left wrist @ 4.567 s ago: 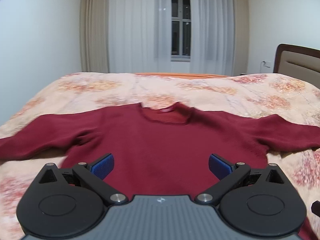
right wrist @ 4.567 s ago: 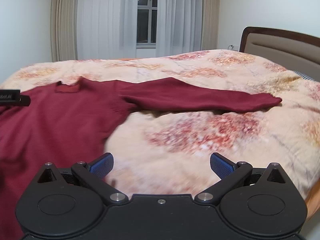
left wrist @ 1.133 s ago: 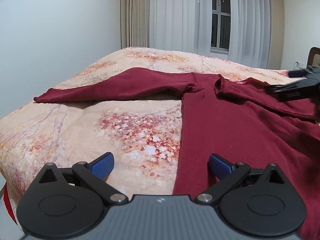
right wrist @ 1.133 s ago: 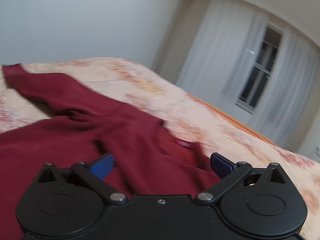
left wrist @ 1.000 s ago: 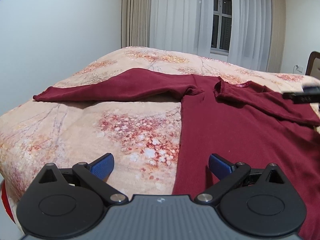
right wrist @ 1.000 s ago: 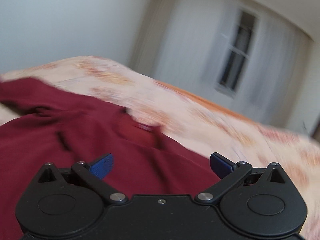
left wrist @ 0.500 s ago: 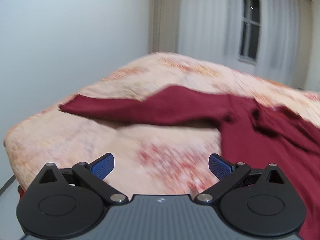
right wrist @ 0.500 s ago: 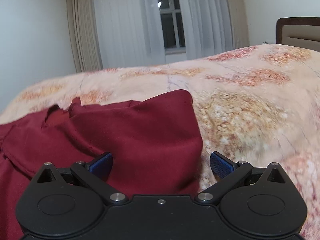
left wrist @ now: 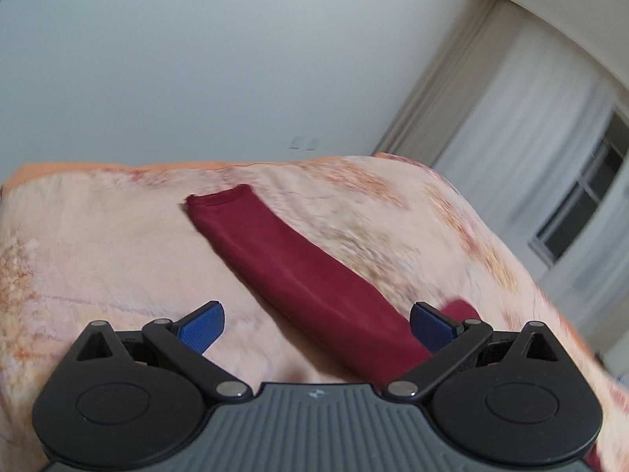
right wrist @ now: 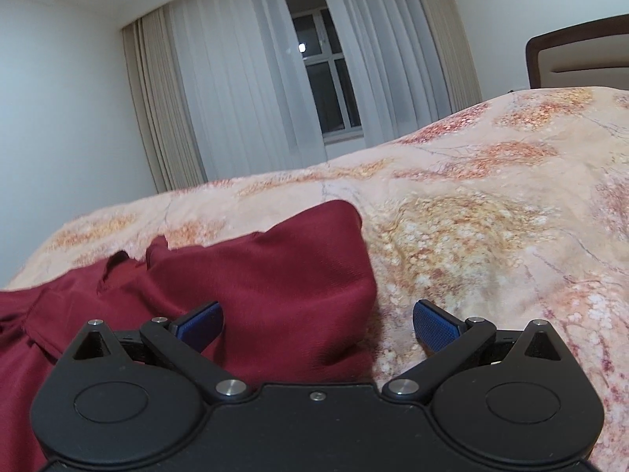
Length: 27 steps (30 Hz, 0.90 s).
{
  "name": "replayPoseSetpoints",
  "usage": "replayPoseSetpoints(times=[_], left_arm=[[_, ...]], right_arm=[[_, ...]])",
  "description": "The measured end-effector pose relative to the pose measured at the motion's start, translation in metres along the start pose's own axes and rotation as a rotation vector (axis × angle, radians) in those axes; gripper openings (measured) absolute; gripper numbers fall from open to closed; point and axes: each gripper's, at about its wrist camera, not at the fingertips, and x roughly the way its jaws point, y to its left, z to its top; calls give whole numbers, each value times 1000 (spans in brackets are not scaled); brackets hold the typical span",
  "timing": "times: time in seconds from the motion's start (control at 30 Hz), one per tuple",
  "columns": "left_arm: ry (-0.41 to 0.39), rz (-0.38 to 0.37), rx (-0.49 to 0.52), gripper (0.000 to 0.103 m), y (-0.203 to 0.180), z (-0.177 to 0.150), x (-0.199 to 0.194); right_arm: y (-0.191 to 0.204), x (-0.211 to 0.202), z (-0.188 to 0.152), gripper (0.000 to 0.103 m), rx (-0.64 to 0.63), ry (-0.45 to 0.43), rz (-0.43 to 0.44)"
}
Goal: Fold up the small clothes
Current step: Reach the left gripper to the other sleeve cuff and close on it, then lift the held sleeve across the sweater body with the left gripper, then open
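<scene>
A dark red sweater lies on the bed. In the left wrist view its left sleeve stretches flat away from me, cuff at the far end. My left gripper is open and empty, hovering over the sleeve near the shoulder. In the right wrist view the sweater's right side is folded over the body, with the collar to the left. My right gripper is open and empty, just above the folded edge.
The bed has a peach floral cover. A window with white curtains stands behind it. A padded headboard is at the right. A white wall lies beyond the bed's left edge.
My left gripper swung left and tilted to look along the left sleeve. My right gripper let go of the right side after folding it over, and now holds nearly still above it.
</scene>
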Motion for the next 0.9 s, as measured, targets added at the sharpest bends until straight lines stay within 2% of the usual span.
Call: replayPoseSetpoints(times=[0.17,0.23,0.3,0.33,0.4,0.47,0.57,0.67,0.9], left_arm=[[-10,41,-147,91,23,12,24],[-18,41,-154,76,25,15,32],[-21,34,-144,53,23,19,39],[-24,31,-137,45,21,21,42],[-30,39,-123,18,18,25,46],[-47,45,-110,5,15,30,48],[-104,31,-63,3,6,41,42],[-191,6,29,2,-12,54,27],[-340,-120,243,2,-78,71,-7]], right_arm=[[-1,0,0,103,6,-7,-1],[0,0,-1,103,1,-7,-3],[1,0,-1,103,-2,-6,-3],[1,0,-2,103,-3,-6,-4],[1,0,-2,103,-4,-6,-4],[1,0,-2,103,-4,-6,-5],[1,0,-2,103,-4,-7,-4],[1,0,-2,103,-4,-7,-4],[1,0,-2,103,-1,-14,-2]])
